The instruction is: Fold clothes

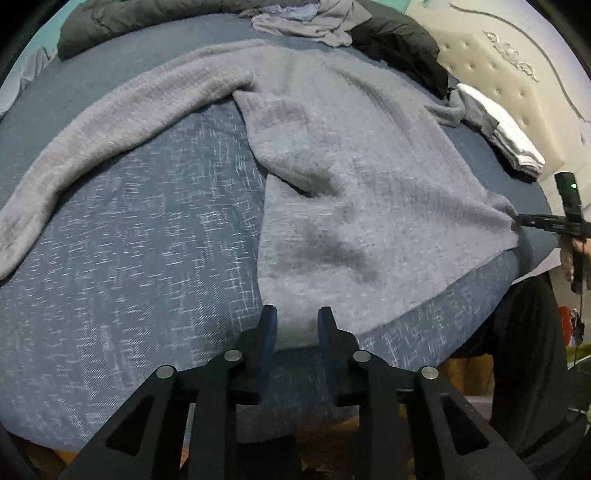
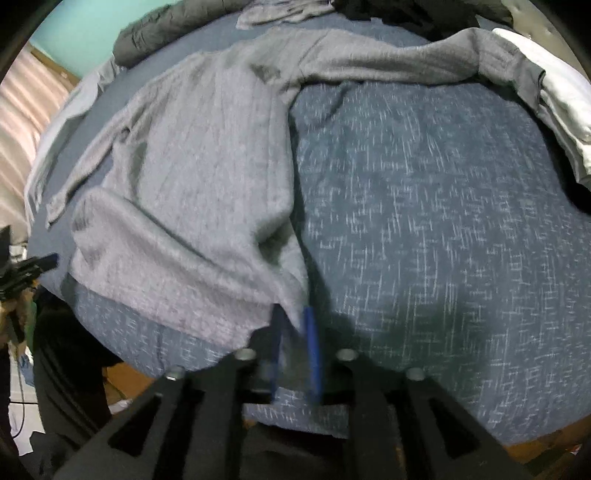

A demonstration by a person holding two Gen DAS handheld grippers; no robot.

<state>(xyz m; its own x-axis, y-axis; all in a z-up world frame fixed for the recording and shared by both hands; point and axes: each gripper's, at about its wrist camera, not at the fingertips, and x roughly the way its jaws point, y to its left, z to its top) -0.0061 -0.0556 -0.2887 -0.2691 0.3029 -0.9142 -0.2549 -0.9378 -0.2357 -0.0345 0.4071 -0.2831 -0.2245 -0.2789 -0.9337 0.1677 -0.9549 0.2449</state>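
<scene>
A grey knit sweater lies spread on a blue flecked bedspread, hem toward me. One sleeve trails far left. My left gripper stands open at the hem's left corner, and cloth shows in the gap between its blue pads. In the right wrist view the sweater lies left of centre. My right gripper, blurred, is open with the hem's right corner hanging between its pads. The other sleeve reaches toward the far right. Each gripper also shows in the other's view: the right gripper, the left gripper.
A folded white and grey stack sits at the bed's right edge by a padded headboard. A dark quilt and a loose grey garment lie at the far side. The person's dark trousers stand at the near bed edge.
</scene>
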